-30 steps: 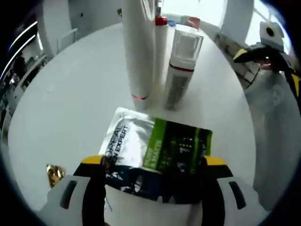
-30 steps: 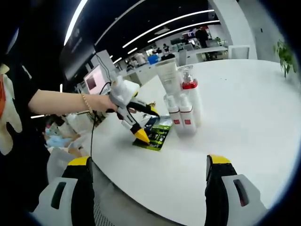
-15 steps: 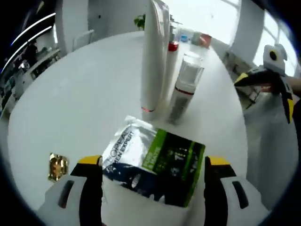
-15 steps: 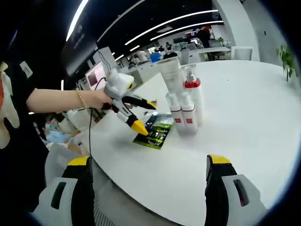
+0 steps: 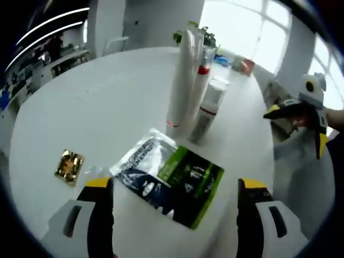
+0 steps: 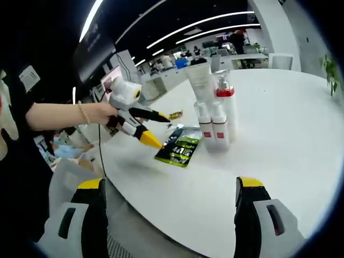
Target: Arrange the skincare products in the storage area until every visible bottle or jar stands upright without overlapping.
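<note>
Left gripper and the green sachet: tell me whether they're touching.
Apart. In the right gripper view, the left gripper hangs open above the table, with a clear gap to the green sachet.

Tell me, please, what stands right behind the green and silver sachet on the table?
Behind the sachet stand a tall white tube, a red-collared pump bottle and a clear-capped bottle. Whatever lies under the flat sachet is covered.

Flat on the table [image 5: 80,102]: sachet [image 5: 169,177] just before the upright bottles [image 5: 196,102], small packet [image 5: 69,165] well apart, left of sachet.
</note>
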Motion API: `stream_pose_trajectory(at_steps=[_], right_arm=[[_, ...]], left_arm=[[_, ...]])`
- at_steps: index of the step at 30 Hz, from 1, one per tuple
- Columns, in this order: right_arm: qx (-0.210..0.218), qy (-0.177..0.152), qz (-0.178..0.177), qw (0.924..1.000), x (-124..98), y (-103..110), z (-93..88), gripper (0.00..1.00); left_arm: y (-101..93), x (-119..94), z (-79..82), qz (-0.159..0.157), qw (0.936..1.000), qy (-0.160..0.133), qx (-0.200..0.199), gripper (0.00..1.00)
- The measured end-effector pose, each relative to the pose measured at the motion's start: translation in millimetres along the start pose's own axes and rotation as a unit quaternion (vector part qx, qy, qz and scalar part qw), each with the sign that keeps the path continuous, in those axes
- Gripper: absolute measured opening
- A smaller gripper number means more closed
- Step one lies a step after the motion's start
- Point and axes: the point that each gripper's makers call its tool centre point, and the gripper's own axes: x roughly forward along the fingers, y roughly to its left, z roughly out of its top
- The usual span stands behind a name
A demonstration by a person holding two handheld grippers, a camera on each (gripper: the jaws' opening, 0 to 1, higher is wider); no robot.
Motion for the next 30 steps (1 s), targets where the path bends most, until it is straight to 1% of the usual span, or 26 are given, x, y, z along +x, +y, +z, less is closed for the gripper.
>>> stream_pose_trajectory(at_steps=[4,6,8,10,14,16,17,19,22,25,30], right_arm=[[-0.005,0.002,0.006,1.0000,0,2,-0.8,0.99],[-0.008,0.003,0.009,0.9999,1,2,-1.2,0.99],[-0.007,0.003,0.011,0.9999,1,2,-1.7,0.99],[-0.003,0.000,0.012,0.9999,1,1,-1.7,0.99],[0.002,-0.008,0.014,0.9999,0,0,-0.1,0.99],[0.002,-0.010,0.013,0.9999,-1,0,0.6,0.99],[0.000,-0.010,0.013,0.9999,-1,0,0.6,0.99],[-0.004,-0.009,0.013,0.9999,-1,1,1.0,0.99],[-0.009,-0.008,0.015,0.9998,-1,1,0.9,0.99],[-0.014,-0.007,0.016,0.9997,-3,1,1.2,0.99],[-0.019,-0.008,0.013,0.9997,-7,-2,2.1,0.99]], left_arm=[[0.5,-7,-5.1,0.011,0.9999,-0.006,-0.012,0.94],[-4.4,-12,-8.4,0.014,0.9995,-0.011,-0.028,0.96],[-2.8,-16,-11.6,0.018,0.9991,-0.013,-0.035,0.97],[-6.8,-23,-14.6,0.023,0.9988,-0.018,-0.040,0.98],[-9.2,-34,-21.7,0.033,0.9973,-0.025,-0.060,0.99],[-15.3,-41,-25.2,0.037,0.9967,-0.030,-0.065,0.99],[-12.3,-42,-25.7,0.039,0.9964,-0.031,-0.069,0.99],[-15.2,-46,-29.8,0.044,0.9955,-0.033,-0.076,0.99],[-10.9,-55,-35.2,0.058,0.9936,-0.045,-0.086,0.99],[-12.6,-64,-42.3,0.067,0.9907,-0.054,-0.105,0.99],[-28.7,-77,-51.4,0.071,0.9883,-0.069,-0.116,0.99]])
